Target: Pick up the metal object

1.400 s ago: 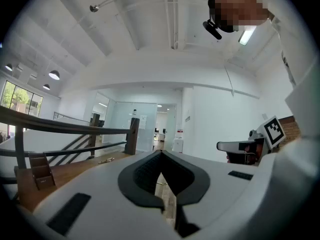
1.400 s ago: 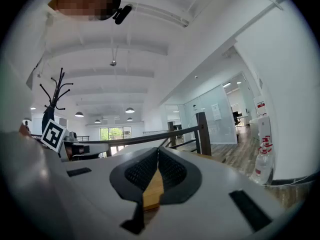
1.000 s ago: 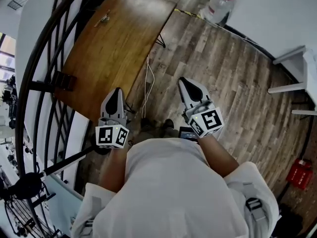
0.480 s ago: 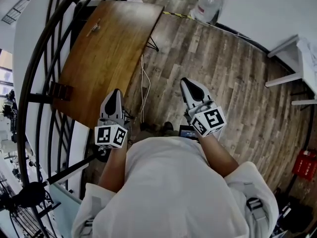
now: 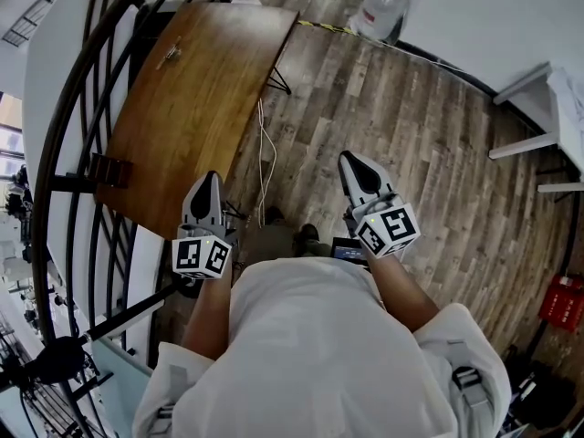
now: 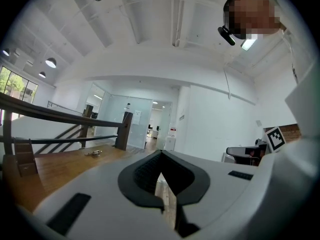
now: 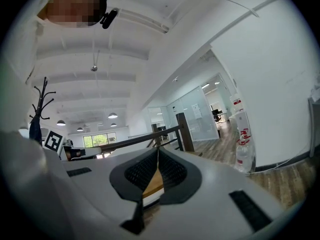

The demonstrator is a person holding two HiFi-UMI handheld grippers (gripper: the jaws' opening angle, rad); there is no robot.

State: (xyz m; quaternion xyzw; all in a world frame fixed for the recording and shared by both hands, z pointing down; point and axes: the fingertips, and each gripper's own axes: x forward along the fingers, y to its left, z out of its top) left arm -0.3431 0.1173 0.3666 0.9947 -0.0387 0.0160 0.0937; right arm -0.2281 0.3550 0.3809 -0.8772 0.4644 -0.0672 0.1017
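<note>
Plank flooring surrounds a brown wooden counter (image 5: 187,117). The metal object (image 5: 169,53) lies near the counter's far end, well apart from both tools. The left hand-held gripper (image 5: 209,185) and right hand-held gripper (image 5: 358,167) are held close to the person's body, jaws closed on nothing. Recommended procedure: approach the counter, open the jaws before descending, then straddle the object squarely.

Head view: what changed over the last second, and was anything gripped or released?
Only the view shifted: the brown wooden table slid left in frame. Nothing gripped or released. The left gripper and right gripper stay shut and empty near the body; the small metal object stays on the table's far end.
</note>
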